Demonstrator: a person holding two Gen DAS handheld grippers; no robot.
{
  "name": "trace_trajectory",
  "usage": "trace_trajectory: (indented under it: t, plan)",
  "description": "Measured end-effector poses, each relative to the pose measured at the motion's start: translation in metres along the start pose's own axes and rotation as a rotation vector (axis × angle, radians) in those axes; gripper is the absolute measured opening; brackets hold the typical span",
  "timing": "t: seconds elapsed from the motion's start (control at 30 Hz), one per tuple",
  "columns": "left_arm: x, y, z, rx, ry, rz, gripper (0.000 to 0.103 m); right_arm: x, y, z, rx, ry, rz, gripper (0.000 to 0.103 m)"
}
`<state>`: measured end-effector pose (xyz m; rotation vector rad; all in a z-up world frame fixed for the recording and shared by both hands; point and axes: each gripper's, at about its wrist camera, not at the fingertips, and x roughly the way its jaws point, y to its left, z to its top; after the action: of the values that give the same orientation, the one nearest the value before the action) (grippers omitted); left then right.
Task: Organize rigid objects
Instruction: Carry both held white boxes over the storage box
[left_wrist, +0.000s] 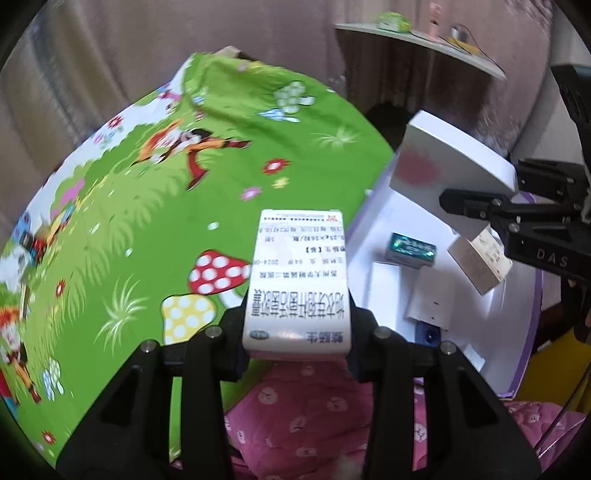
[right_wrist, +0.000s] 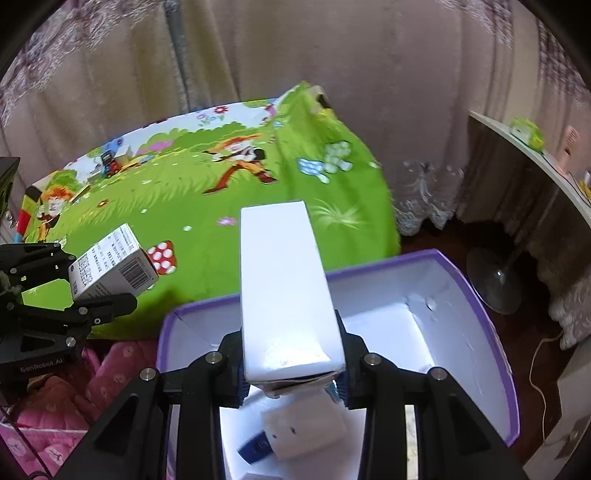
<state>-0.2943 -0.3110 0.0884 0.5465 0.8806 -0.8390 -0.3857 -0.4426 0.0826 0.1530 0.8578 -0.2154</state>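
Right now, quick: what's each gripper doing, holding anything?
Left gripper: closed on the printed medicine box.
Right gripper: closed on the plain white box, held over the purple-edged storage box.

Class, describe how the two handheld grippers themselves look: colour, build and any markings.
Both grippers, left gripper and right gripper, are matte black plastic with angular fingers, triangular cut-outs and round silver bolt heads. White lettering marks their bodies; the right's pads show blue. No sleeves show.
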Motion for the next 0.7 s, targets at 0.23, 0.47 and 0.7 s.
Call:
trace_trajectory:
  t: [0.23,0.47,0.7]
  plan:
    - [0.004,-0.042,0.012,0.108,0.020,-0.025,0.044,-0.017,-0.026,-0.019,0.049,-0.001,-0.045,0.037]
    - [0.012,-0.078,0.017,0.196,0.052,-0.069,0.044,-0.027,-0.055,-0.037,0.106,0.008,-0.107,0.037]
    - [0.022,-0.105,0.016,0.249,0.078,-0.104,0.044,-0.031,-0.074,-0.050,0.124,0.038,-0.158,0.037]
